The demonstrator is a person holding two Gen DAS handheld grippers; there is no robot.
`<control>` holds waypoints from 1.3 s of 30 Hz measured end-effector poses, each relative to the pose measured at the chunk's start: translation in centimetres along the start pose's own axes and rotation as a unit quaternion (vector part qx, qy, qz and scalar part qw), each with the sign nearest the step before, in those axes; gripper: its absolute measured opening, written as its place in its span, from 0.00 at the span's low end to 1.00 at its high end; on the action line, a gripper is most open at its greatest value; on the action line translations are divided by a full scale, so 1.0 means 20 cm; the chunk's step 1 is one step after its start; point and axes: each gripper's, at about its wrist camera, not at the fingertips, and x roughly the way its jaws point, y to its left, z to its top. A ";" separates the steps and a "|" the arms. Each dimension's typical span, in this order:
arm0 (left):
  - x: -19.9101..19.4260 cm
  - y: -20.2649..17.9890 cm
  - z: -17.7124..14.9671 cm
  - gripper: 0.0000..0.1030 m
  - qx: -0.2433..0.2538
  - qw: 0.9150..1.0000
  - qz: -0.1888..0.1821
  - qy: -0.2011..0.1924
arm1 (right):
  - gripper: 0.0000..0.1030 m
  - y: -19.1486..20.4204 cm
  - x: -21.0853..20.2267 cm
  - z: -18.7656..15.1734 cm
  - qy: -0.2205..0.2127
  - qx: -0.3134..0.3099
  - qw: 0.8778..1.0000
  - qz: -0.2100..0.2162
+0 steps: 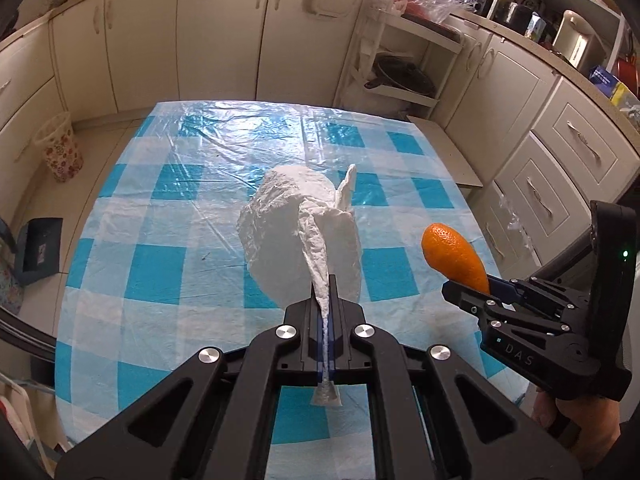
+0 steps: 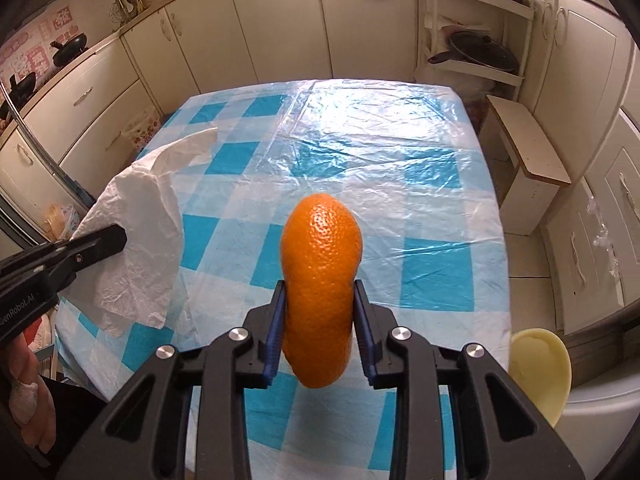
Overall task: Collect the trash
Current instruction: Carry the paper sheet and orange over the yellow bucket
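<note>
My left gripper [image 1: 325, 300] is shut on a crumpled white paper towel [image 1: 296, 232] and holds it above the blue-and-white checked table [image 1: 160, 272]. The towel also shows at the left of the right wrist view [image 2: 140, 240], with the left gripper [image 2: 116, 236] pinching it. My right gripper [image 2: 319, 296] is shut on a piece of orange peel [image 2: 320, 280] and holds it up over the table [image 2: 400, 160]. In the left wrist view the peel [image 1: 454, 256] sticks up from the right gripper [image 1: 476, 292] at the right.
A flowered waste bin [image 1: 60, 152] stands on the floor left of the table. Kitchen cabinets [image 1: 220, 32] run behind it, a white step stool [image 2: 528, 152] and a shelf rack with a pan [image 2: 480, 52] stand at the right. A yellow round object [image 2: 540, 372] is near the table's right corner.
</note>
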 end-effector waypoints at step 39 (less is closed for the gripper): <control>0.01 -0.56 -0.06 0.02 0.070 0.996 -0.059 -0.020 | 0.32 -0.55 -0.32 -0.20 -0.036 0.076 0.994 -0.066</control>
